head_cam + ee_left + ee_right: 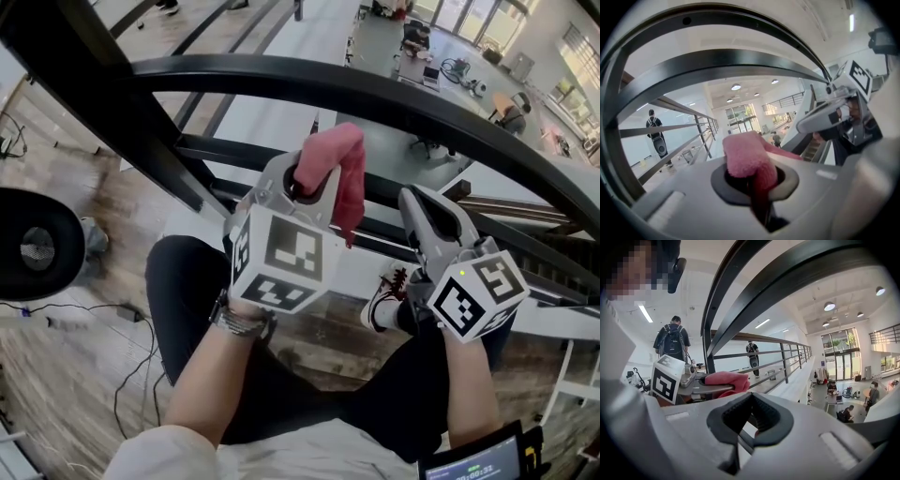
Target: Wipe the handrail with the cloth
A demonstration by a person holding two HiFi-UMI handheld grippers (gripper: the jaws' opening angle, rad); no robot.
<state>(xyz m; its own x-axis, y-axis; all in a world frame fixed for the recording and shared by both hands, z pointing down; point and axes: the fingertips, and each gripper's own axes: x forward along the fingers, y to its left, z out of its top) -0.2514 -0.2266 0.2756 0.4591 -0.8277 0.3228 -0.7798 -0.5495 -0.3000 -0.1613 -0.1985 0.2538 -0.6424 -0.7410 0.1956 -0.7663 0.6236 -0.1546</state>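
Cloth (334, 161), pink, is clamped in the left gripper (314, 186). Jaws are closed on it near one end. A bunched wad sits above the pinch, and the free end folds over the right-hand finger and hangs down past the marker cube. The left gripper view agrees: cloth (747, 157) fills the throat between the pads, folded, with a strip running down into the slot. No pad surface is visible through it.

Handrail (375, 94) is a dark curved bar arcing across the top of the head view. The cloth top sits just below it. From the left gripper view the handrail (717, 70) is above the cloth with clear space between them, so no contact.

Right gripper (419, 204) is beside the left one, pointed the same way, slightly lower and apart from the cloth. In its own view the right gripper (750, 417) has fingers brought together with nothing between them, and background shows through the pad cutout. That view also catches the cloth (726, 379) off to the left in the other gripper, with the handrail (787, 282) sweeping overhead.

Lower rails (234, 150) run behind both grippers. The person's left wrist carries a wristband (239, 322). A person with backpack (672, 341) stands further along the walkway.
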